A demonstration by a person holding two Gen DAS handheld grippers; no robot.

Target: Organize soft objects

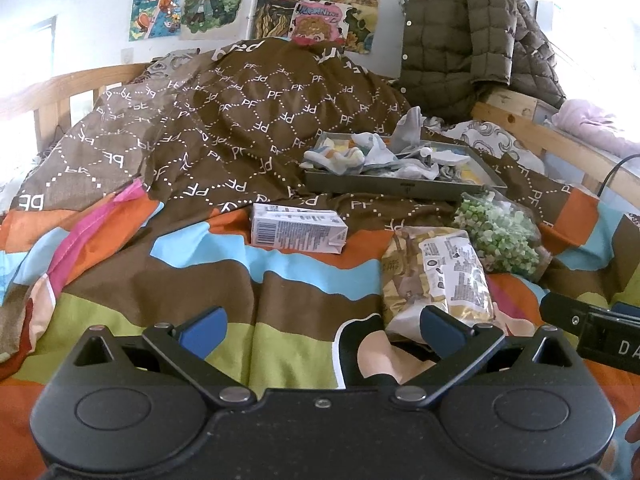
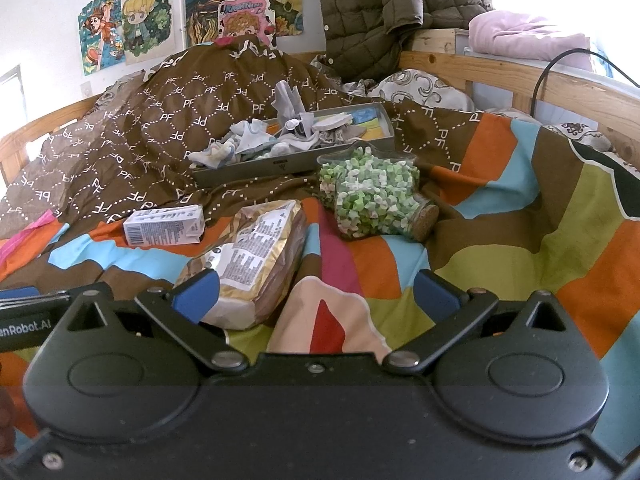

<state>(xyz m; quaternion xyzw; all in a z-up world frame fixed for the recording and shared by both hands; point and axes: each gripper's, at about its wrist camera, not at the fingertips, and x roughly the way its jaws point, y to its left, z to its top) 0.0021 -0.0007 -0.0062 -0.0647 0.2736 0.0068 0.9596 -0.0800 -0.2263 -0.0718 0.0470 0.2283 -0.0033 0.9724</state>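
A grey tray [image 1: 400, 190] [image 2: 256, 174] piled with crumpled socks [image 1: 360, 156] [image 2: 248, 144] rests on the brown quilt at the back. In front of it lie a white carton [image 1: 298, 229] [image 2: 164, 225], a wrapped bread loaf [image 1: 440, 276] [image 2: 248, 264] and a star-shaped jar of green and white paper stars [image 1: 500, 232] [image 2: 372, 196]. My left gripper [image 1: 322, 330] is open low over the bedspread, its right fingertip just short of the loaf. My right gripper [image 2: 316, 296] is open too, its left finger [image 2: 196, 294] beside the loaf's near end.
A striped bedspread [image 2: 500, 264] covers the bed, with a brown quilt [image 1: 240, 120] heaped behind. A wooden bed rail [image 2: 520, 76] runs along the right, with a quilted jacket [image 1: 460, 40], a pink cloth [image 2: 528, 36] and a black cable [image 2: 560, 64]. The other gripper [image 1: 600, 332] shows at the right edge.
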